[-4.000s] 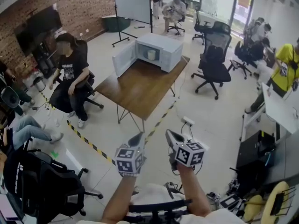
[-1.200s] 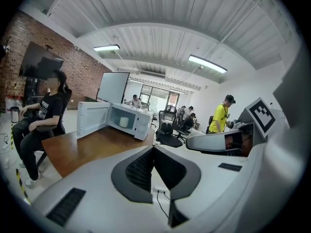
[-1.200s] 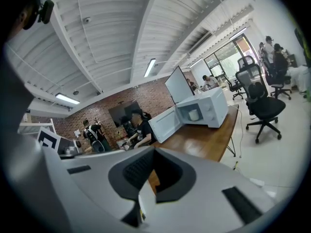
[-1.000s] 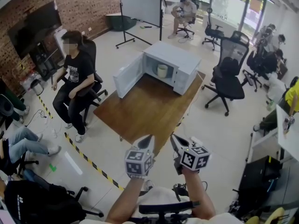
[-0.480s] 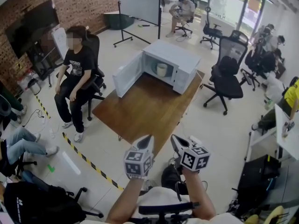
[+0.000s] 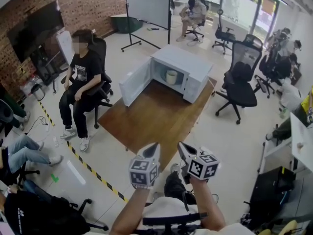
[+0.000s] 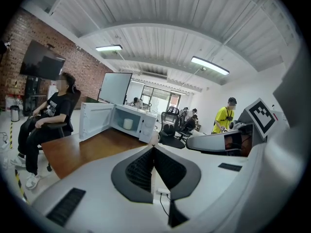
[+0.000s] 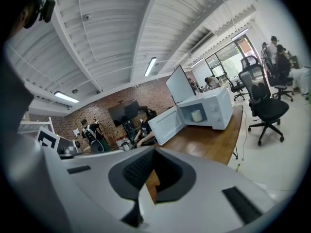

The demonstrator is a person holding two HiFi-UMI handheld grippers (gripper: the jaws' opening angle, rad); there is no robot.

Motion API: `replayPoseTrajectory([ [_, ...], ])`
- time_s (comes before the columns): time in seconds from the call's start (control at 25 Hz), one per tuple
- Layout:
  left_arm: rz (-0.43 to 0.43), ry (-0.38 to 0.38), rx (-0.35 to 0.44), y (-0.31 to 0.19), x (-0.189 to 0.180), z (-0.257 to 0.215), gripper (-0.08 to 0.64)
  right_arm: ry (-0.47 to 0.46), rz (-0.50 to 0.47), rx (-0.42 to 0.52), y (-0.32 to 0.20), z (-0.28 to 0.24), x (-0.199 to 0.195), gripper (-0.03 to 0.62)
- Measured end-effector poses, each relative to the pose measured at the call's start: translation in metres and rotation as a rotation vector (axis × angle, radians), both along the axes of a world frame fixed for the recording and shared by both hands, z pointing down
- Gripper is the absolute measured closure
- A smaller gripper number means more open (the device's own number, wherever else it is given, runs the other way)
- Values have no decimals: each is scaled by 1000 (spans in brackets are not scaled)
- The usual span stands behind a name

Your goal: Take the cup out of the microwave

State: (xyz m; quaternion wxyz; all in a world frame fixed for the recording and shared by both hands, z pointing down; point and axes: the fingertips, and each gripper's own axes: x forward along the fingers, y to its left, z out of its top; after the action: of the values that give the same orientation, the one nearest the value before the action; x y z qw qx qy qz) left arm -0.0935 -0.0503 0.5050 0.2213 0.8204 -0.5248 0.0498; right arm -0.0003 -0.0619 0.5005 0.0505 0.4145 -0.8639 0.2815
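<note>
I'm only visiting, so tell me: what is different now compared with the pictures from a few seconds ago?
The person holding the tools has walked toward the table, so it and the microwave look nearer and larger in the head view. Nothing was taken hold of or let go. Unchanged: the left tool and right tool stay held out in front, shut and empty; the microwave door stands open with the cup inside.

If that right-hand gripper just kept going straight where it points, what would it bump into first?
The right gripper would probably meet the brown wooden table first, near its front end, short of the open white microwave; depth is unclear.
</note>
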Motion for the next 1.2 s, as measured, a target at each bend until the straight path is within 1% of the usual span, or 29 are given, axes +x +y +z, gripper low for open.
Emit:
replayPoseTrajectory([
  [0.2, -7, -4, -5, -15, 1, 2, 560, -8, -14, -2, -17, 0, -3, 577],
  [0.4, -5, -6, -11, -41, 3, 7, 560, -9, -18, -5, -44, 5, -1, 577],
  [0.8, -15, -29, -17, -115, 9, 12, 560, -32, 0, -2, -120, 7, 14, 577],
  [1.2, -35, -54, -35, -199, 11, 16, 560, -43, -19, -14, -204, 7, 16, 577],
])
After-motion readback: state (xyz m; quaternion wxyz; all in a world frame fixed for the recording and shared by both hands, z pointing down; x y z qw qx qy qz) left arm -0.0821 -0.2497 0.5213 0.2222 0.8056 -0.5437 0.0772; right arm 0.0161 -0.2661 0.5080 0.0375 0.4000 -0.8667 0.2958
